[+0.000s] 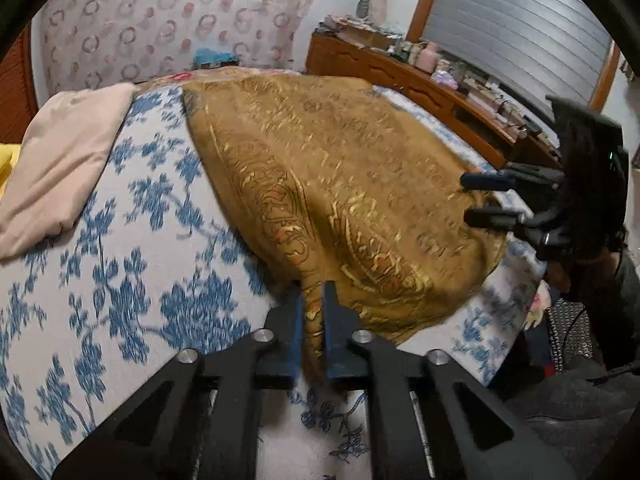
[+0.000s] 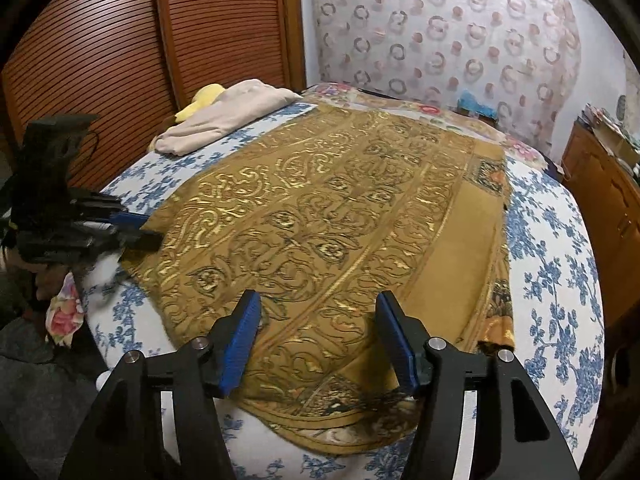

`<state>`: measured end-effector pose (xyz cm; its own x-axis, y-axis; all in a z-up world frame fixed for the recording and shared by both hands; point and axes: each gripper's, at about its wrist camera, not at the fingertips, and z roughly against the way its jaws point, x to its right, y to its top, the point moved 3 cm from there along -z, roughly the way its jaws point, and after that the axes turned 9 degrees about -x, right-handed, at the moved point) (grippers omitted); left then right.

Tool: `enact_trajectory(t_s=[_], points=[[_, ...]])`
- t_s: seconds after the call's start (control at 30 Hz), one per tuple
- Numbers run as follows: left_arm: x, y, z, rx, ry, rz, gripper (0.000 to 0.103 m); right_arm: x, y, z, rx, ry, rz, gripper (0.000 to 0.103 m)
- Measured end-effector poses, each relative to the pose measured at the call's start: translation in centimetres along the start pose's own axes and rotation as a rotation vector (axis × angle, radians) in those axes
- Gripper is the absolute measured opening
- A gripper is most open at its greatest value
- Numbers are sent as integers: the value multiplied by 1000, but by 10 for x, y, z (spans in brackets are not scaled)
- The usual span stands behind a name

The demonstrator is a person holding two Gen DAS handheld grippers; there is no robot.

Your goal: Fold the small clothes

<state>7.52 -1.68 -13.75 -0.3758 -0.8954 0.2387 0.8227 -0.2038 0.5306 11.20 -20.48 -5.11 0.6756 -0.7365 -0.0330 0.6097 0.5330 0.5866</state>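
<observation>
A golden-brown cloth (image 1: 340,184) with ornate gold patterning lies spread on the bed's blue-flowered sheet (image 1: 140,260). My left gripper (image 1: 312,292) is shut on a bunched fold at the cloth's near left edge, the fabric pinched between its blue pads. In the right wrist view it shows at the cloth's left side (image 2: 140,228). My right gripper (image 2: 318,304) stands open just over the cloth (image 2: 340,220) near its front edge, the fabric lying flat under its pads. In the left wrist view its fingers (image 1: 466,180) are apart at the cloth's right edge.
A folded pale pink cloth (image 2: 224,116) and a yellow item (image 2: 200,102) lie at the bed's far left. Louvred wooden doors (image 2: 120,60) stand behind it. A cluttered wooden dresser (image 1: 420,80) runs along the bed's right side. The bed's near edge drops off beside both grippers.
</observation>
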Motion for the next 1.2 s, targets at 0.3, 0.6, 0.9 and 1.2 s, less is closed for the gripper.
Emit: enact_trajectory(t_s=[0.3, 0.6, 0.9, 1.2], points=[[9, 59, 43, 155, -43, -17, 5, -18, 6, 20, 43, 27, 36, 62], [3, 106, 39, 203, -39, 0, 5, -25, -3, 21, 34, 20, 79, 64], [-13, 129, 30, 217, -29, 39, 5, 9, 8, -7, -30, -64, 76, 59], [-39, 149, 28, 246, 22, 78, 5, 41, 63, 13, 82, -49, 105, 7]])
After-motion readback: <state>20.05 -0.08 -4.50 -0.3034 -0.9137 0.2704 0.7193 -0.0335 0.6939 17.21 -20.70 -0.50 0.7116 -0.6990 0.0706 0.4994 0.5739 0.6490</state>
